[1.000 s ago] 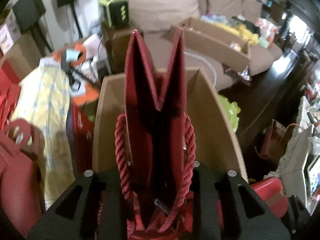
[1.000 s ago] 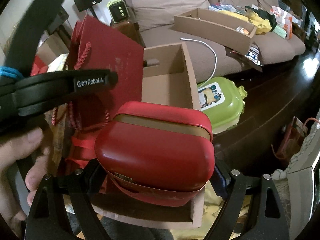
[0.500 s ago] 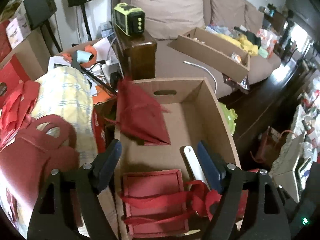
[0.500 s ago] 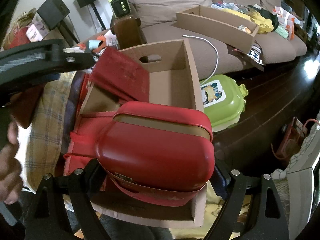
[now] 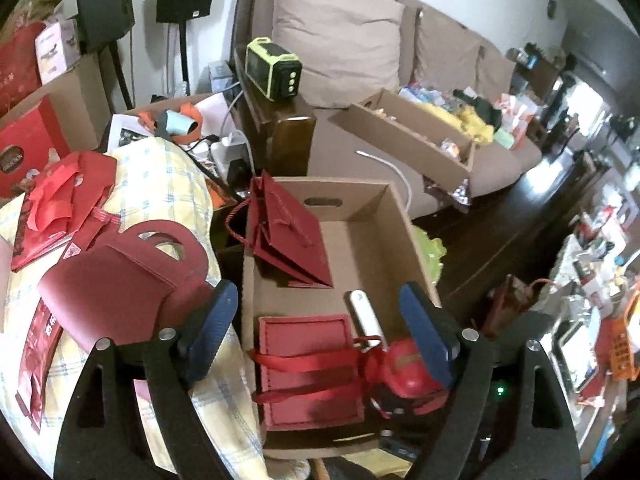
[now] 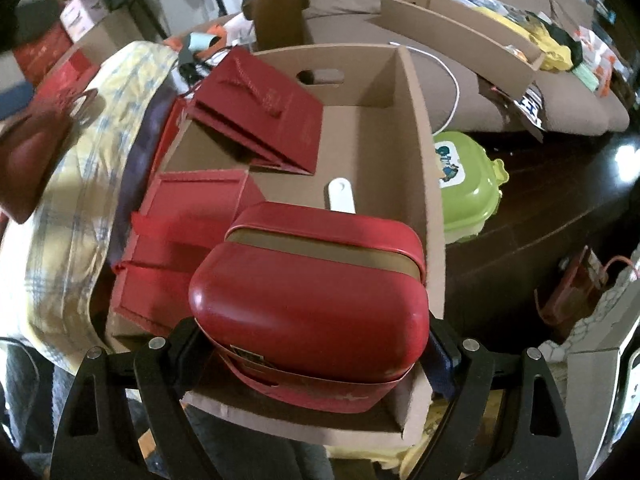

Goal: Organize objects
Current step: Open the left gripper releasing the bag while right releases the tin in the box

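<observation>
Red tin over the box, left tongs free

Red tin (image 6: 308,300) sits pinched between the right gripper (image 6: 312,344) fingers, held above the near right corner of the cardboard box (image 6: 416,128). From the left wrist view the same tin (image 5: 408,368) shows low at that corner, beside the left gripper's right pad. Left gripper (image 5: 316,320) is spread wide and carries nothing; it hangs over the box's near end.

Already in the box: a dark red paper bag (image 5: 288,236) leaning against the far left wall with its rope handle spilling over the edge, a flat red gift box (image 5: 308,368) with ribbon at the near left, and a white stick-shaped item (image 5: 366,314) lying on the floor just right of the gift box.

Step in hand, as I judge it: set the tin down inside the box. Doing it well:
- Best free floor looks to be the right half, beyond the white item; aim there, not onto the gift box ribbon.
- Clear the near wall and the right wall before lowering, the tin is close to both.
- Keep the tin level and lower it until it bears on the floor before letting the fingers part; smooth rounded sides could slip.
- Avoid landing on the white item, the tin would rock.

Left gripper could next fetch the red handled carton (image 5: 124,276) lying on the checked cloth (image 5: 168,176) just outside the box's left wall.
</observation>
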Demonstrator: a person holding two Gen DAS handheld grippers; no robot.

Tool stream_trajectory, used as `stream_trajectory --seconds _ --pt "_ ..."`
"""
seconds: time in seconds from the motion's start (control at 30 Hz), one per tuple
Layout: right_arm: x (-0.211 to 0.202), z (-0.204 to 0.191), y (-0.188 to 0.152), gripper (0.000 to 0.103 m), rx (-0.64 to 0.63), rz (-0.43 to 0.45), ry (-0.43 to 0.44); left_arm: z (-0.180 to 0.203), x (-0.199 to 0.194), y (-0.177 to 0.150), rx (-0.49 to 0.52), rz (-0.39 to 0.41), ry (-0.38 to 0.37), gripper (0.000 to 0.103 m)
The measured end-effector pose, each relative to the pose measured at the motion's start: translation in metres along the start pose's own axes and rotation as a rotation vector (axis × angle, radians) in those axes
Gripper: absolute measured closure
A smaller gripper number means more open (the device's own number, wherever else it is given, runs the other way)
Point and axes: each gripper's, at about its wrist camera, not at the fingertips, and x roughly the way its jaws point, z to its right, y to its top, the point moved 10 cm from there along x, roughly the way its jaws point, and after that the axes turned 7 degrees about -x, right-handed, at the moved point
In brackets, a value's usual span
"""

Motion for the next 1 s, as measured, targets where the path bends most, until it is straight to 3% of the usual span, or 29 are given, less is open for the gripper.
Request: stream_trajectory --seconds 0.13,0.27,0.47,1.0 --pt "0.003 0.0 -0.002 0.015 0.0 -0.013 0.006 0.004 -0.016 0.002 0.009 0.022 -0.01 0.018" --pt "0.021 -0.002 -0.017 0.015 -0.025 -0.115 -0.006 -0.01 -0.025 -0.005 -0.014 0.023 0.031 0.016" --pt "0.028 -0.012 -0.024 0.015 -0.078 -0.149 -0.008 -0.026 -0.031 -0.013 -0.055 0.005 0.037 0.016" --pt "0.027 -0.008 -0.02 0.013 -0.066 -0.148 -0.047 -0.039 -0.057 -0.013 -0.058 0.033 0.092 0.016"
